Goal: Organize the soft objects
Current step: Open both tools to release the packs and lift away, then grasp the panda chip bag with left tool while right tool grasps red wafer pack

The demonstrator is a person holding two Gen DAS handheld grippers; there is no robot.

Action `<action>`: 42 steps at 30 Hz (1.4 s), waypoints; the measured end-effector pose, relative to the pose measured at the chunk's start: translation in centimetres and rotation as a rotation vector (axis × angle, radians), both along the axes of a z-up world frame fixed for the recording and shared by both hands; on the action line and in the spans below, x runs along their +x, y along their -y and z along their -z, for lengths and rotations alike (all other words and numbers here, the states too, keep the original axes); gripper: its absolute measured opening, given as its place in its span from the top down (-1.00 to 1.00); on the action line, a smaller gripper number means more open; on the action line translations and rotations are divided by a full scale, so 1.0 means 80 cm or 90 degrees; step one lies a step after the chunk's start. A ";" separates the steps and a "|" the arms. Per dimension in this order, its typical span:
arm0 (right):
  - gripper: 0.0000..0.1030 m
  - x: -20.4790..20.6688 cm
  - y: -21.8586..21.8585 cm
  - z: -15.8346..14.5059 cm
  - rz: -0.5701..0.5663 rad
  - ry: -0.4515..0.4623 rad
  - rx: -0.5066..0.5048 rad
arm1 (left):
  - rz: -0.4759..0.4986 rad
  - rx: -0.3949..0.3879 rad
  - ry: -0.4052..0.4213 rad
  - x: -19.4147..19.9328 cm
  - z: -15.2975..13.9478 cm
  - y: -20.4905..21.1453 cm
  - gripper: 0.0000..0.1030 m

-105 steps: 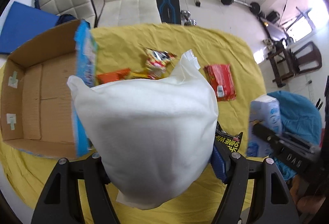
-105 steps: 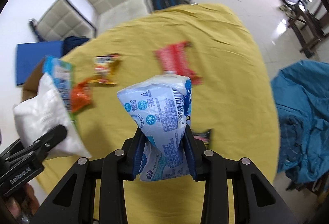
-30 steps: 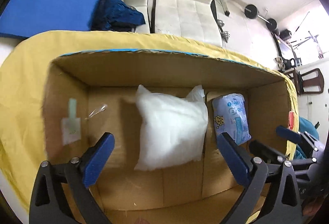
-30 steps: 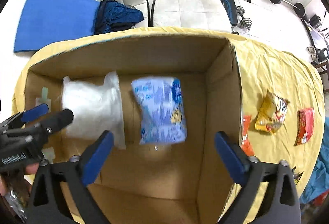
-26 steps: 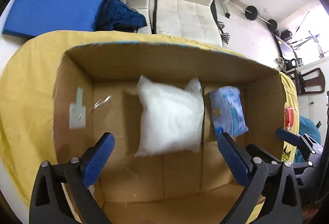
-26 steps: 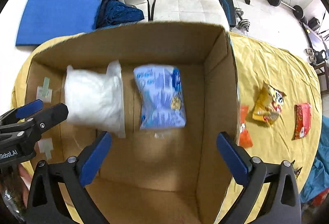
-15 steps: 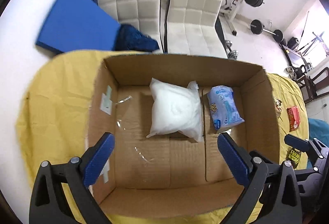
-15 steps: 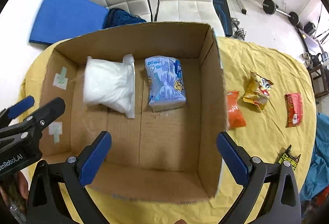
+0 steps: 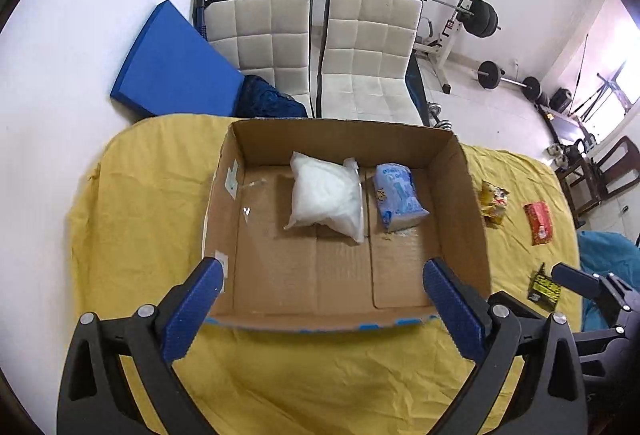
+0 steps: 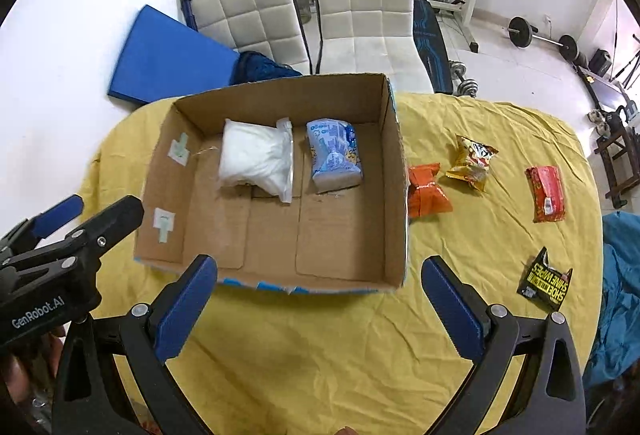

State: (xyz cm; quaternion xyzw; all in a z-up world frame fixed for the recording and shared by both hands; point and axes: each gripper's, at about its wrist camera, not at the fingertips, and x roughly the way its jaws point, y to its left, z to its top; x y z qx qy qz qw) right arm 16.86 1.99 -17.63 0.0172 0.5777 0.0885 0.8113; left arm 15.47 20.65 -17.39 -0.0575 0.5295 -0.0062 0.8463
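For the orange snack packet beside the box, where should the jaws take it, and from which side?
Likely best from above, across the orange snack packet's narrower upper end, away from the cardboard box wall it lies against; it lies flat on the yellow cloth.

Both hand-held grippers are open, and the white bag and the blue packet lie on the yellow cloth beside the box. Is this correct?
Not quite. The white bag and the blue packet lie inside the cardboard box, not on the yellow cloth; the right wrist view shows this. Both hand-held grippers are open.
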 end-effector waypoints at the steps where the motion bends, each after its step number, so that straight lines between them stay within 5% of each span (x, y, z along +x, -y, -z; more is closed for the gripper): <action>1: -1.00 -0.005 0.003 -0.005 -0.002 -0.001 0.006 | -0.001 -0.002 0.001 -0.006 -0.004 0.002 -0.99; 13: -1.00 -0.037 0.055 -0.050 -0.018 0.026 0.056 | -0.018 0.019 0.044 -0.042 -0.061 0.050 -0.99; 23: -1.00 -0.005 0.238 -0.035 0.069 -0.008 0.034 | 0.044 -0.001 0.019 -0.002 -0.055 0.180 -0.99; 28: -1.00 0.044 0.358 0.009 0.125 -0.046 -0.028 | 0.090 -0.038 -0.052 0.059 -0.007 0.270 -0.99; 33: -1.00 0.110 0.458 0.092 0.180 -0.120 -0.009 | 0.121 -0.048 -0.137 0.136 0.058 0.348 -0.99; 42: -0.97 0.198 0.495 0.237 0.191 -0.227 -0.011 | 0.137 0.014 -0.288 0.246 0.222 0.424 -0.71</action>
